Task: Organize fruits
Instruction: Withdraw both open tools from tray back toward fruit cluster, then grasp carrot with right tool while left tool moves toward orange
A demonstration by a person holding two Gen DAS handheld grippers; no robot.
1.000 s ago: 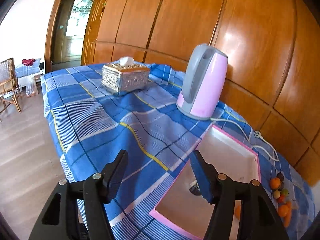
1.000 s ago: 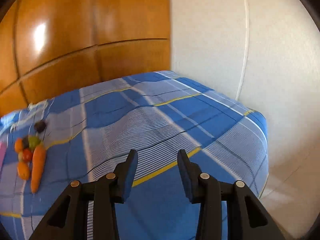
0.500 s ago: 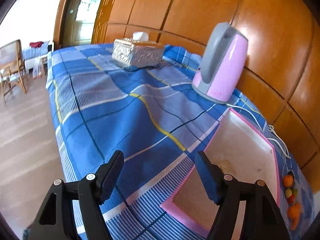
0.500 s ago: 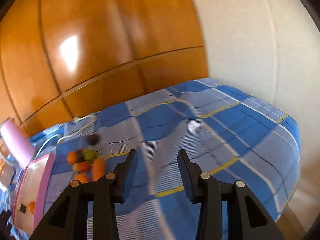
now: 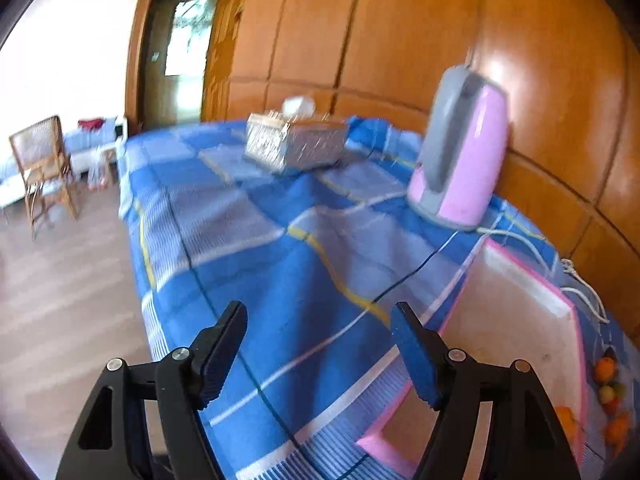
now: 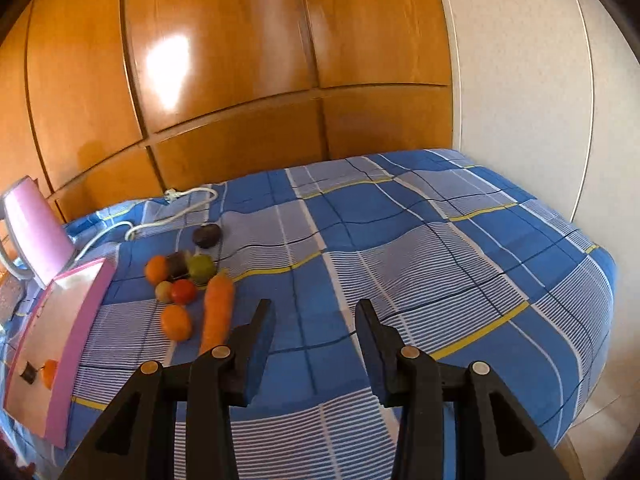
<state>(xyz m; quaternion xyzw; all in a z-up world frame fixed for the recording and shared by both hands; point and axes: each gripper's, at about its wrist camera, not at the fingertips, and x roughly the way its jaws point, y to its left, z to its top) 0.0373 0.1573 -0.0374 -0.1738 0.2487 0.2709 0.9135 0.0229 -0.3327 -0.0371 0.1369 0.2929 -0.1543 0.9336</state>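
Both the left claw (image 5: 318,346) and right claw (image 6: 316,346) gape empty above the blue cloth (image 6: 440,264)

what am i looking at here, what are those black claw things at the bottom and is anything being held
Those are two hand-held grippers, each with a fisheye camera looking along its fingers. One picture is from the left gripper, the other from the right gripper. Both are open and hold nothing. They hover above a blue checked cloth. On it lie a carrot, small oranges, a tomato and other small fruit beside a pink tray, with a pink kettle and a silver tissue box farther along.
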